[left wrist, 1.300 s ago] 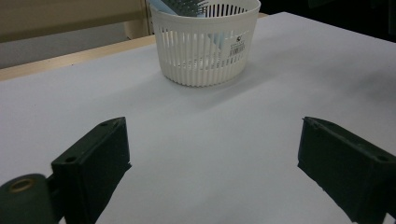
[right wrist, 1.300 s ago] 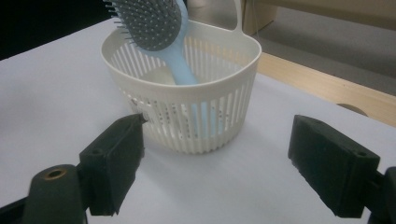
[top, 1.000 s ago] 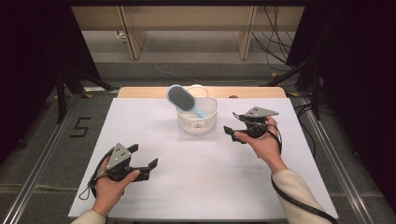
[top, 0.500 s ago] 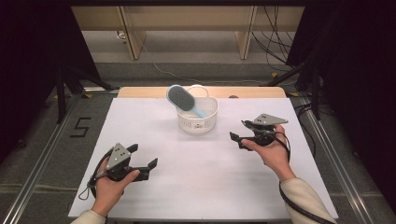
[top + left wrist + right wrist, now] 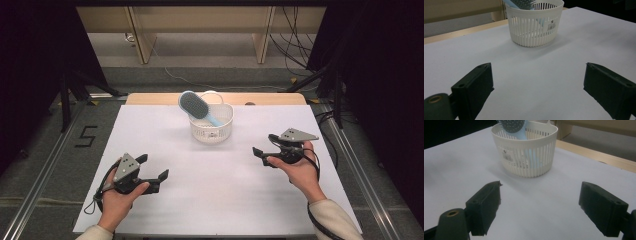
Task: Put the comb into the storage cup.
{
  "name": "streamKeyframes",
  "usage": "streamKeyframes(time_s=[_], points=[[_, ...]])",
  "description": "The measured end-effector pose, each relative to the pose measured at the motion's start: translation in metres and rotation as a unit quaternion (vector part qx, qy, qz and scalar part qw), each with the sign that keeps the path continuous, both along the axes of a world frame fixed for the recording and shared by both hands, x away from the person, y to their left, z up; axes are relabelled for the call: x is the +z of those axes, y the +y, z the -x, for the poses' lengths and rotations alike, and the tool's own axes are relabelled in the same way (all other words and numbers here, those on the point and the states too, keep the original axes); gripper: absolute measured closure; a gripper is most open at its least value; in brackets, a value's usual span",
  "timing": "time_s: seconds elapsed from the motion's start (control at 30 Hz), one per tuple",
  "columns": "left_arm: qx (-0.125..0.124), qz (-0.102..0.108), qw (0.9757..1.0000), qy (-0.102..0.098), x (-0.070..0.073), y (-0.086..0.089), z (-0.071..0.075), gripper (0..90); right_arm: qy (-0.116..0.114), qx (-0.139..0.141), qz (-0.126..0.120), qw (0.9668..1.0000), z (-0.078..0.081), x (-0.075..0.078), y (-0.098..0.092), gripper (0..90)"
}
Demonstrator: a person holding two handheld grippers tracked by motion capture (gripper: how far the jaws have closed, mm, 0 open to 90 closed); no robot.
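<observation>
A white slatted basket (image 5: 212, 131) stands at the far middle of the white table. A light blue hairbrush (image 5: 196, 106) leans in it, its head sticking out over the rim toward the left. The basket (image 5: 535, 27) and the brush (image 5: 520, 3) also appear in the left gripper view, and the basket (image 5: 525, 152) with the brush (image 5: 514, 125) in the right gripper view. My left gripper (image 5: 152, 167) rests near the front left, open and empty. At the right, my right gripper (image 5: 266, 150) is open and empty, well clear of the basket.
A white sheet (image 5: 220, 195) covers the table, with a wooden edge (image 5: 150, 98) along the far side. Metal rails (image 5: 45, 170) run along both sides. A "5" mark (image 5: 86, 136) lies on the floor at left. Cables trail behind the table.
My right gripper has drawn back from the basket toward the right front of the table. The left gripper and the brush have stayed put.
</observation>
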State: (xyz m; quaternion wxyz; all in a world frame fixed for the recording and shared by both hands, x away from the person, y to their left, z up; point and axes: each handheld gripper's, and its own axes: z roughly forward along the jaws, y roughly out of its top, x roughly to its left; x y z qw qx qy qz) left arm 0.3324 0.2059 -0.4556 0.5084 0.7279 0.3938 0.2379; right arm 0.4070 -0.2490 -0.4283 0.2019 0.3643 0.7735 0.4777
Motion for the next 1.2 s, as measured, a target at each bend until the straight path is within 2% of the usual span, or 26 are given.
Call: streamKeyframes(time_s=[0.53,1.2], points=[[0.001,0.0,1.0,0.0,0.0,0.001,0.0,8.5,-0.001,0.0,-0.009,1.0,0.02,-0.007,-0.018,18.1],[0.004,-0.004,1.0,-0.003,0.0,0.002,0.0,8.5,0.006,-0.004,-0.004,1.0,0.039,-0.023,-0.033,17.9]])
